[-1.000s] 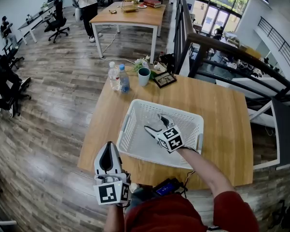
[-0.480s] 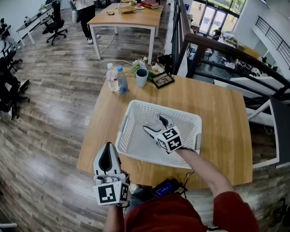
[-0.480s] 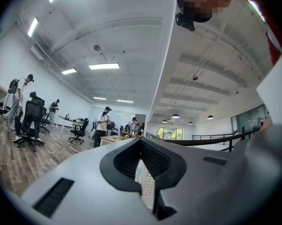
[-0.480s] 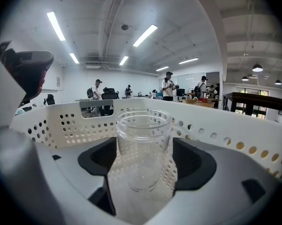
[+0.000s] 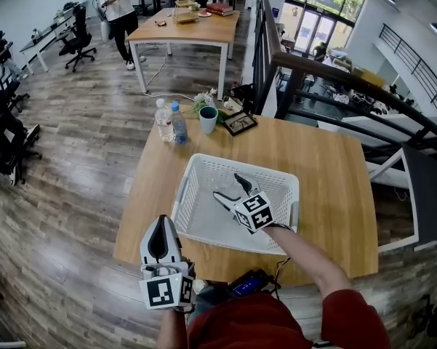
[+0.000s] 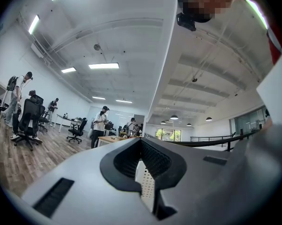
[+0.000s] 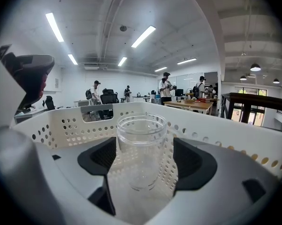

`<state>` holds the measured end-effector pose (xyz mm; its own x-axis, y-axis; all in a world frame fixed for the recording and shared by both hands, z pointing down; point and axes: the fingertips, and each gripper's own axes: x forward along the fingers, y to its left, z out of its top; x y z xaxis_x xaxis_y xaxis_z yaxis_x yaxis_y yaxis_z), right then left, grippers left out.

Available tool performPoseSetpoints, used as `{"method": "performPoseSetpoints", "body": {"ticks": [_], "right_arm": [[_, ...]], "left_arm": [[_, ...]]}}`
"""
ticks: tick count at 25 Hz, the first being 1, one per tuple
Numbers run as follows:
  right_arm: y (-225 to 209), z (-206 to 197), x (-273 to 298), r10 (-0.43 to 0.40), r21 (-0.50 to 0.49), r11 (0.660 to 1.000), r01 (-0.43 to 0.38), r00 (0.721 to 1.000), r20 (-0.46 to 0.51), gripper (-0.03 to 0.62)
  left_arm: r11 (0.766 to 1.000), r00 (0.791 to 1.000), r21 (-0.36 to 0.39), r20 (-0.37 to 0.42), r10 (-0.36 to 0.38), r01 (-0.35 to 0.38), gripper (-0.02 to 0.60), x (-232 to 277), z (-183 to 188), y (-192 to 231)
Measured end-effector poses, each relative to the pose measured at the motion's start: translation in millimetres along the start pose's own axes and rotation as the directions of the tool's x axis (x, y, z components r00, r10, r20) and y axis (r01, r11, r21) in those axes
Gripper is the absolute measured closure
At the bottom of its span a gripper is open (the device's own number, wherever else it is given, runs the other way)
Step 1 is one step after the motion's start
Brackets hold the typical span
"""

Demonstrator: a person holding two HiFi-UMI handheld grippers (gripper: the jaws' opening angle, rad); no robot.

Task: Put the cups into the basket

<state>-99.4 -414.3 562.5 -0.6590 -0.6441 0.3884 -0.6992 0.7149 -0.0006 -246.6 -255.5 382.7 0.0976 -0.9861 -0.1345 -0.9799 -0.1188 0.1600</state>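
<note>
A clear plastic cup [image 7: 141, 146] stands upright on the floor of the white perforated basket [image 7: 61, 125]. My right gripper [image 7: 141, 165] is open around it, with a small gap on each side between pad and cup. In the head view the right gripper [image 5: 227, 186] reaches down into the basket [image 5: 185, 187] at mid-table. A teal cup [image 5: 208, 120] stands at the table's far left corner area. My left gripper [image 5: 161, 225] hangs shut and empty off the table's near edge, pointing toward the basket; in its own view the left gripper [image 6: 145, 172] shows the basket only as a sliver.
Two water bottles [image 5: 169, 122] stand next to the teal cup, with a small bunch of flowers [image 5: 203, 100] and a framed picture [image 5: 240, 123] behind it. A black railing [image 5: 327, 71] runs past the wooden table's [image 5: 334, 180] far right. People and desks fill the room behind.
The head view has shifted slightly, so the table sits a little lower left. Both grippers hold about the same places, the right one still inside the basket.
</note>
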Motion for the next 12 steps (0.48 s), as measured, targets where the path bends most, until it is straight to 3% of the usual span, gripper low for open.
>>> {"method": "performPoseSetpoints", "body": {"ticks": [12], "right_arm": [[1,13,-15,-0.001,-0.002,1.0,0.001,1.0,0.024,0.237]], "left_arm": [[1.0,1.0,-0.005,0.005,-0.005,0.005,0.581,3,2,-2]]}}
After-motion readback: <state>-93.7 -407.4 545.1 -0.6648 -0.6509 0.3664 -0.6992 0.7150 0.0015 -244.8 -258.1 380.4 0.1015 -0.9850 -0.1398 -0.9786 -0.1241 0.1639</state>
